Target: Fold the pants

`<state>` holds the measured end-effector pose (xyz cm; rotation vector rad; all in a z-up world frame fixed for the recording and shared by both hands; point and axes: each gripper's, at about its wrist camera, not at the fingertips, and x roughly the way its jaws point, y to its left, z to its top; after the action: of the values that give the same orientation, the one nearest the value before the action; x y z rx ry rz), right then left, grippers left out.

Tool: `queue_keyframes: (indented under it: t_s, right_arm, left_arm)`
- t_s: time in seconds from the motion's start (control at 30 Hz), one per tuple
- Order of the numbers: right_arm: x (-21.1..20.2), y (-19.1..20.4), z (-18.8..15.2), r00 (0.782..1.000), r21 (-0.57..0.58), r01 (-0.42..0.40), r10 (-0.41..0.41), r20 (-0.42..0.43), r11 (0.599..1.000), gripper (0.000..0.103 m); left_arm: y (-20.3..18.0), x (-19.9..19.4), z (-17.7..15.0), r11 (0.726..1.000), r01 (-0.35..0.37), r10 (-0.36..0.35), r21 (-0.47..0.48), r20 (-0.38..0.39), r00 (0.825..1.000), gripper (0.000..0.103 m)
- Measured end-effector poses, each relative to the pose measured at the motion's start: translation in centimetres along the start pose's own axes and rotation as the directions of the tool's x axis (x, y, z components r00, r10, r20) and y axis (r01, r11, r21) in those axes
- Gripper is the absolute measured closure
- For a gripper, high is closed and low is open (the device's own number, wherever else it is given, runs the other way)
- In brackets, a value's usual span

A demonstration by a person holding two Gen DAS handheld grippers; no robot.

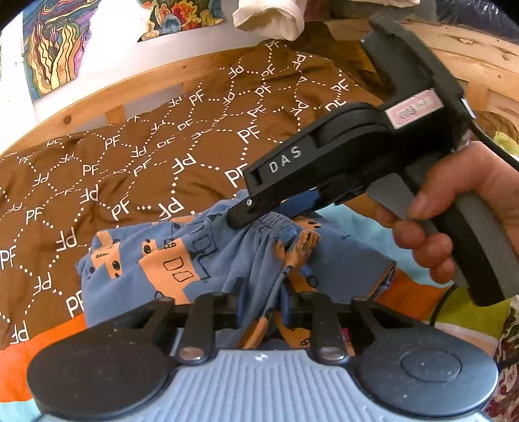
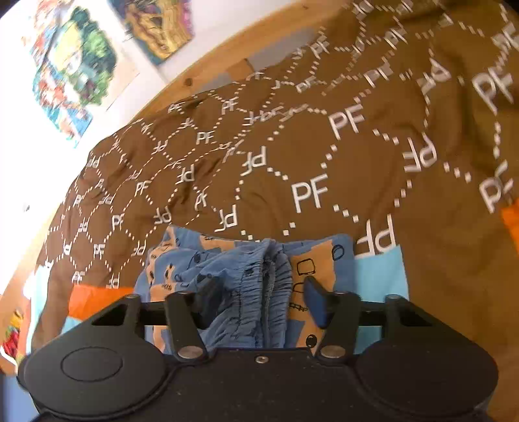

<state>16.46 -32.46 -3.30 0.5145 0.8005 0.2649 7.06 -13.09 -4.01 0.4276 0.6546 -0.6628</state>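
Small blue pants (image 1: 155,269) with an orange print lie bunched on a brown bed cover. My left gripper (image 1: 264,305) is shut on a fold of the pants, which hangs between its fingers. My right gripper (image 1: 246,217), held in a hand, pinches the gathered elastic waistband (image 1: 279,227) from above. In the right wrist view the waistband (image 2: 259,289) fills the gap of the right gripper (image 2: 259,292), whose fingers press on both sides of it. The rest of the pants (image 2: 181,259) spreads just beyond.
The brown cover (image 1: 129,155) printed with white "PF" letters covers the bed; an orange and light blue sheet (image 2: 94,298) shows under it. A wooden bed frame (image 1: 97,94) runs behind. A white cloth (image 1: 269,16) hangs at the top. Posters hang on the wall (image 2: 74,65).
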Motion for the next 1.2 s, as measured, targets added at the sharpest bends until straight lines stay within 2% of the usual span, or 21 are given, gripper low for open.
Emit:
queue_keyframes:
  t_s: [0.03,0.13,0.23,0.27,0.47,0.63,0.77,0.8,0.83,0.87,0.9,0.93,0.97,1.07,1.1,1.13,1.2]
  right_arm:
    - [0.1,-0.1,0.0,1.000,0.021,-0.005,0.005,0.001,1.000,0.060]
    - [0.0,-0.4,-0.1,1.000,0.068,-0.009,0.009,0.007,0.998,0.067]
    - [-0.2,-0.2,-0.1,1.000,0.071,-0.005,0.004,0.022,0.997,0.086]
    - [-0.4,-0.1,0.0,1.000,0.070,-0.010,0.008,0.028,0.998,0.088]
    - [-3.7,1.5,0.3,0.997,-0.026,0.041,-0.039,0.060,0.999,0.090]
    - [-4.1,1.4,0.0,0.991,-0.087,0.134,-0.132,0.027,0.987,0.089]
    - [-2.1,1.0,-0.9,0.979,-0.136,0.198,-0.203,-0.021,0.971,0.080]
    - [-2.2,1.0,-1.0,0.980,-0.136,0.197,-0.201,-0.016,0.971,0.077]
    - [-2.4,1.0,-0.9,0.980,-0.138,0.198,-0.201,-0.008,0.971,0.067]
    - [-2.6,1.2,-0.8,0.978,-0.147,0.206,-0.208,0.004,0.967,0.050]
    - [-2.9,1.4,-0.7,0.973,-0.164,0.230,-0.230,0.018,0.959,0.039]
    - [-3.2,1.7,-0.7,0.966,-0.186,0.260,-0.257,0.039,0.948,0.025]
    - [-3.6,1.9,-0.7,0.959,-0.210,0.283,-0.275,0.064,0.936,0.019]
    - [-4.9,3.1,-1.3,0.937,-0.304,0.349,-0.321,0.141,0.886,0.009]
    - [-5.2,3.4,-1.6,0.930,-0.328,0.367,-0.331,0.161,0.870,0.008]
    - [-5.2,3.6,-1.9,0.925,-0.350,0.378,-0.336,0.176,0.857,0.006]
    - [-5.0,4.0,-2.3,0.921,-0.382,0.388,-0.343,0.184,0.839,0.006]
  left_arm:
    - [0.0,-0.1,0.0,1.000,0.002,-0.002,-0.003,0.003,1.000,0.087]
    - [0.3,-0.3,-0.1,1.000,0.011,-0.011,-0.028,0.009,1.000,0.094]
    - [0.7,-1.0,0.2,0.998,0.024,-0.023,-0.061,0.028,0.999,0.097]
    - [0.7,-1.4,0.4,0.997,0.027,-0.024,-0.069,0.042,0.999,0.097]
    - [-0.3,-2.9,0.6,0.996,0.072,-0.067,-0.056,0.085,0.994,0.097]
    - [-1.6,-1.6,0.0,0.995,0.102,-0.101,-0.014,0.041,0.994,0.097]
    - [-0.9,-0.5,-0.8,0.988,0.141,-0.141,-0.068,0.002,0.990,0.093]
    - [-0.6,-0.8,-0.8,0.985,0.153,-0.153,-0.085,0.008,0.988,0.085]
    - [-0.3,-1.1,-0.9,0.981,0.171,-0.171,-0.096,0.010,0.985,0.067]
    - [0.1,-1.6,-0.9,0.976,0.190,-0.188,-0.111,0.020,0.982,0.056]
    - [0.6,-2.3,-1.1,0.972,0.195,-0.191,-0.130,0.043,0.981,0.042]
    - [1.0,-2.8,-1.3,0.970,0.191,-0.184,-0.150,0.061,0.981,0.039]
    - [1.5,-3.3,-1.4,0.968,0.185,-0.176,-0.169,0.069,0.982,0.039]
    - [3.4,-4.1,-1.7,0.956,0.112,-0.097,-0.270,0.067,0.993,0.034]
    - [4.0,-4.2,-1.9,0.947,0.073,-0.056,-0.314,0.061,0.997,0.029]
    - [4.7,-4.3,-2.0,0.933,0.039,-0.020,-0.358,0.056,0.998,0.023]
    - [5.9,-4.2,-2.4,0.893,-0.040,0.056,-0.449,0.024,0.998,0.021]
